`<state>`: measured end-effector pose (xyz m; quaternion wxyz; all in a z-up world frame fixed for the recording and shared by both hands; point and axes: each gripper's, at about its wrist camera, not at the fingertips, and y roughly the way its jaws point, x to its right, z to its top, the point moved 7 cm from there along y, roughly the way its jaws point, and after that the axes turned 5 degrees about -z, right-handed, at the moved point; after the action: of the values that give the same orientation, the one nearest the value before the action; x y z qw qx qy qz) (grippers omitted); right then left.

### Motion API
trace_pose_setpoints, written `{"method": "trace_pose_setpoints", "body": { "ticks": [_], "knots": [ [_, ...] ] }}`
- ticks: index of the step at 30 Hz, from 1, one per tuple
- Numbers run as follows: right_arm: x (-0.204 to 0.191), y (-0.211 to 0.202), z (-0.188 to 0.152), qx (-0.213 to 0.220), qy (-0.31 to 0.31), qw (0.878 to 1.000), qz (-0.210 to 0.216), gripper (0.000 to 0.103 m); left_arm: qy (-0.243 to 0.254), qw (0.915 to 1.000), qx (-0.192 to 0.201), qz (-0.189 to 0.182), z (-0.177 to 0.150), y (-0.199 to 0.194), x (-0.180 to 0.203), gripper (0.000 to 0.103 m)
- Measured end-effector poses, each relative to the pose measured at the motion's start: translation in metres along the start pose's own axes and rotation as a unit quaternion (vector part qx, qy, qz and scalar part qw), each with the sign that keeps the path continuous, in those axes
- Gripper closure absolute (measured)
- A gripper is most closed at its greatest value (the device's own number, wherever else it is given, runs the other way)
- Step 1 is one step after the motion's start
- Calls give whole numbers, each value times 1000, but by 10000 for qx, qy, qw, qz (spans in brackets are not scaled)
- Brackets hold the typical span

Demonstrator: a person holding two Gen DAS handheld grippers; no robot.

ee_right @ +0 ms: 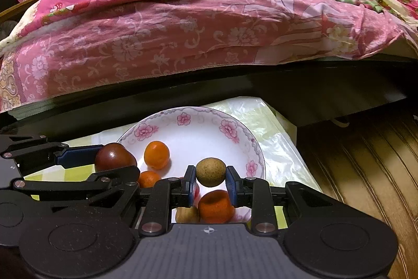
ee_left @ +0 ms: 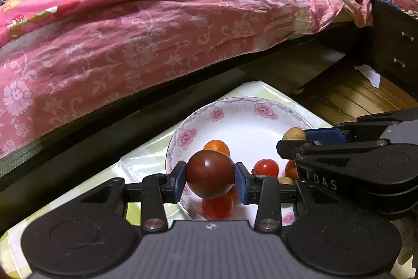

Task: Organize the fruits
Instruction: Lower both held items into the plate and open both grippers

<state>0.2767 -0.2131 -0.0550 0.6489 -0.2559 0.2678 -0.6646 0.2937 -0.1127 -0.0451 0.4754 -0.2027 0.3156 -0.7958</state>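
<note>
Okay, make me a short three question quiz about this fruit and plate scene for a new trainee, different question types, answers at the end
1. True or false: the left gripper holds a dark red tomato over the floral plate.
2. Multiple choice: what does the right gripper hold? A) an orange fruit B) a tan round fruit C) nothing
3. Fill in: behind the plate stands a bed with a mostly ____ floral cover.

Key: 1 true; 2 B; 3 pink
</note>
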Motion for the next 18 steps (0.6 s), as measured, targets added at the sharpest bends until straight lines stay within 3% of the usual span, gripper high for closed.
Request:
{"method": "trace_pose_setpoints", "body": {
  "ticks": [18],
  "knots": [
    [4,25,-1,-40,55,10000,-2,79,119,9999,2,120,1,18,-2,58]
  ]
}}
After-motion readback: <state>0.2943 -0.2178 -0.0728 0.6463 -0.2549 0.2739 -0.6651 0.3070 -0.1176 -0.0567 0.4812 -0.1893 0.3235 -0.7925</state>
